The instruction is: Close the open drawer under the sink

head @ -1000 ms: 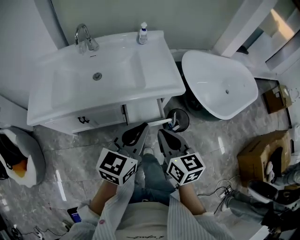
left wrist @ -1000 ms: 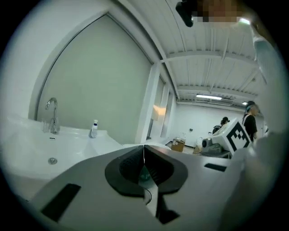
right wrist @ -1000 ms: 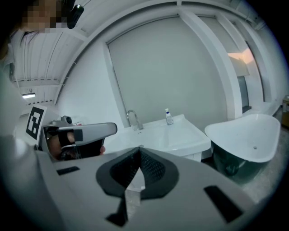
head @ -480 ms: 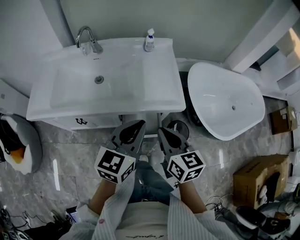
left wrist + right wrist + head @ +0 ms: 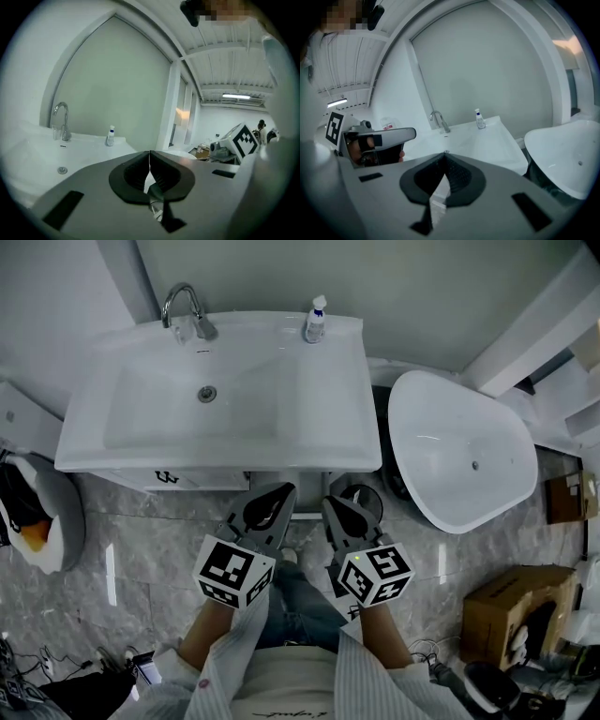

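Of the drawer (image 5: 202,481) only a thin white strip of its front is seen from above, tucked beneath the front rim of the sink (image 5: 328,427), with a small dark handle (image 5: 167,477) on it. Whether it stands open cannot be told from this angle.

Just in front of that rim, the left gripper (image 5: 283,490) and the right gripper (image 5: 331,503) are held side by side over the grey marble floor (image 5: 141,549), with their tips pointed toward the cabinet and no contact with it visible. In the left gripper view the jaws are pressed together at the tip, with nothing between them; the same is seen in the right gripper view.

A chrome tap (image 5: 183,307) is mounted at the back left of the sink, and a small pump bottle (image 5: 316,321) stands at the back right. A white oval tub (image 5: 459,456) is placed to the right of the cabinet, and a cardboard box (image 5: 502,610) is set nearer, at the right edge.
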